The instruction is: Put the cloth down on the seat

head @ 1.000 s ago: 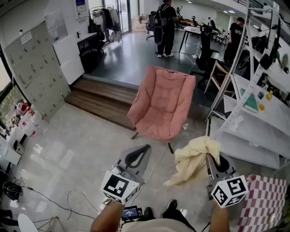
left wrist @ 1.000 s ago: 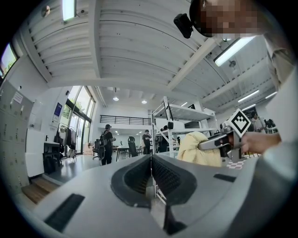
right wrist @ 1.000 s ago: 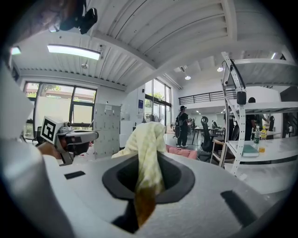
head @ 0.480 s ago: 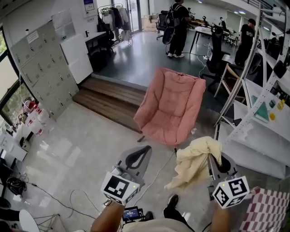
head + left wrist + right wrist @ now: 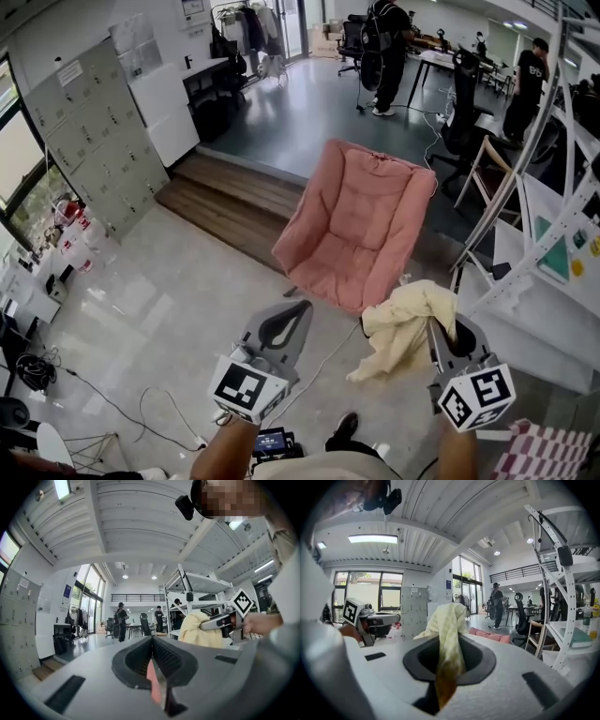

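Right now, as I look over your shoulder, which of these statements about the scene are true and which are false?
1. The right gripper holds the yellow cloth. True.
2. The cloth already lies on the pink chair. False: it hangs from the right gripper, above the floor in front of the chair.
3. The left gripper grips a corner of the cloth. False: its jaws are together with nothing in them.
4. People stand in the room beyond the chair. True.
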Demonstrator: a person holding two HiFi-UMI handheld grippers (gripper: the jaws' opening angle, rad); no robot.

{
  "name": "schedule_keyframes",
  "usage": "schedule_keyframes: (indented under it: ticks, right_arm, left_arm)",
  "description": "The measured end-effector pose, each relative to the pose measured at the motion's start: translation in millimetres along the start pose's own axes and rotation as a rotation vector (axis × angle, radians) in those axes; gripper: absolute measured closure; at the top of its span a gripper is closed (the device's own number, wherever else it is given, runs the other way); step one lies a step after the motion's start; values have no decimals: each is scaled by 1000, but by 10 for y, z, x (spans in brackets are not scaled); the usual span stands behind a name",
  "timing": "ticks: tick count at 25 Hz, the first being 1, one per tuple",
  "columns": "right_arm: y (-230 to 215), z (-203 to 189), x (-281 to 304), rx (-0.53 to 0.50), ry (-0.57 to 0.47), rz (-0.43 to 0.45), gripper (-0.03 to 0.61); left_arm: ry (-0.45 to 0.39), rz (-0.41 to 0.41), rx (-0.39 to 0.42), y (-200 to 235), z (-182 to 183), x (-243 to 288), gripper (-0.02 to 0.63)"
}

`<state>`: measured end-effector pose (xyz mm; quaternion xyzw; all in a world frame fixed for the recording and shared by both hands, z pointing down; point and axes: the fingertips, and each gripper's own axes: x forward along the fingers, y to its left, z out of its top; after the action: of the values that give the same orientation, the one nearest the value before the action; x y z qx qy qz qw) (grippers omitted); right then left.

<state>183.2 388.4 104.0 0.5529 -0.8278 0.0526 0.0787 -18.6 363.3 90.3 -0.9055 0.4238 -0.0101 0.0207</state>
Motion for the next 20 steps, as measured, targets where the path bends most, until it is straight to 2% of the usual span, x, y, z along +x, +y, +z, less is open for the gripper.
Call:
schedule_keyframes:
  ticks: [11, 20]
  right_arm:
    - [-833, 31, 435, 11, -16, 63, 534]
    - [-1126, 86, 693, 35, -34, 67, 534]
  left_arm:
    - [27, 61, 28, -78, -52, 810, 602]
    - [45, 62, 56, -1, -38, 1155, 603]
